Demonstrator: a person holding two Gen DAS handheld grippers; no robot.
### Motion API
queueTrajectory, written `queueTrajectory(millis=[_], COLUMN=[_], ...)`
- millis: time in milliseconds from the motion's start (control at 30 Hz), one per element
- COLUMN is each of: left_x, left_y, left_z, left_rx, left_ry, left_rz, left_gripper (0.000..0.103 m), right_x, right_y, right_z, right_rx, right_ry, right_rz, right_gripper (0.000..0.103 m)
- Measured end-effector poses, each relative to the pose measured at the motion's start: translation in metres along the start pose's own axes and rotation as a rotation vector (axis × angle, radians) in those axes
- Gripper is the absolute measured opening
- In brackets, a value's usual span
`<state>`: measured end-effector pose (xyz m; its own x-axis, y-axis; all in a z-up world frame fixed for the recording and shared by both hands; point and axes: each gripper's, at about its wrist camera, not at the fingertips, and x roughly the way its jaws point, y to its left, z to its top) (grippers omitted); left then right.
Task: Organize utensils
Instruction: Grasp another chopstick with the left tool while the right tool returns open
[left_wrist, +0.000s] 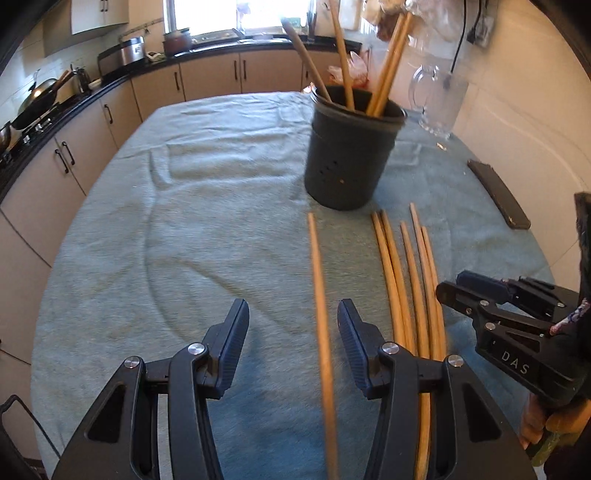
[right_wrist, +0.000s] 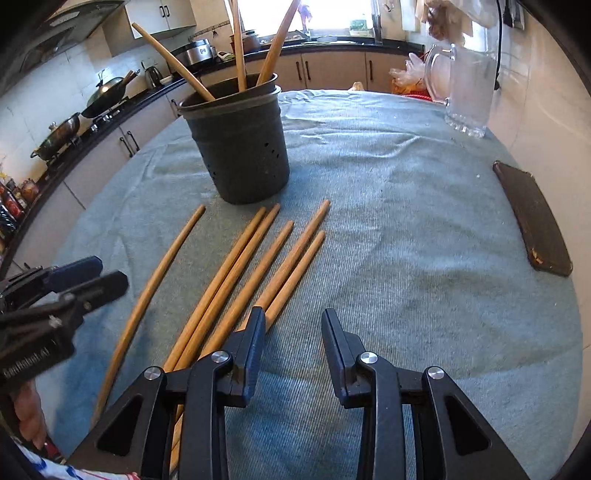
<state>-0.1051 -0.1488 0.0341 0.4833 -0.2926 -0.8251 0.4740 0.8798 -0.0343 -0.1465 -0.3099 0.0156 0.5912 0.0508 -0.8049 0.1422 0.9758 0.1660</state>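
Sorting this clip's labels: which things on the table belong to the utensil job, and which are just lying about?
Job:
loose chopsticks
lone chopstick
black holder
chopsticks in holder

Lying about:
glass jug
dark flat case
plastic bags

A bright window lights the far wall above a black counter (running on down the left side) with beige cabinets; white tiled wall stands right.

Left tongs open, straddling lone chopstick on counter; dark holder beyond.
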Motion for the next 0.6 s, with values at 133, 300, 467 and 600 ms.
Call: queueTrajectory(millis=[133, 300, 467, 600], left_x=[0.017, 0.034, 0.037, 0.033], left_y=[-0.008, -0.009, -0.006, 0.005], left_z=[0.006, 0.014, 0.018, 0.013], left_rx=[0.020, 0.027, 0.015, -0.015], left_ry=[0.033, 0.069, 0.073, 0.072], left_rz=[-0.001, 0.011, 0.037, 0.033], left_gripper=[0.043, 0.025, 0.008, 0.007], right_x=[0.005, 0.006, 0.004, 0.002], right_y=[0.004, 0.006, 0.008, 0.000], right_z=[0.005, 0.004, 0.001, 0.001], right_rx=[0.007, -0.016, -0.065, -0.079], right_ry=[0.003, 0.008, 0.021, 0.049], right_rz=[-0.005, -0.017, -0.044, -0.064], right_gripper=[0.034, 0.034, 0.023, 0.016])
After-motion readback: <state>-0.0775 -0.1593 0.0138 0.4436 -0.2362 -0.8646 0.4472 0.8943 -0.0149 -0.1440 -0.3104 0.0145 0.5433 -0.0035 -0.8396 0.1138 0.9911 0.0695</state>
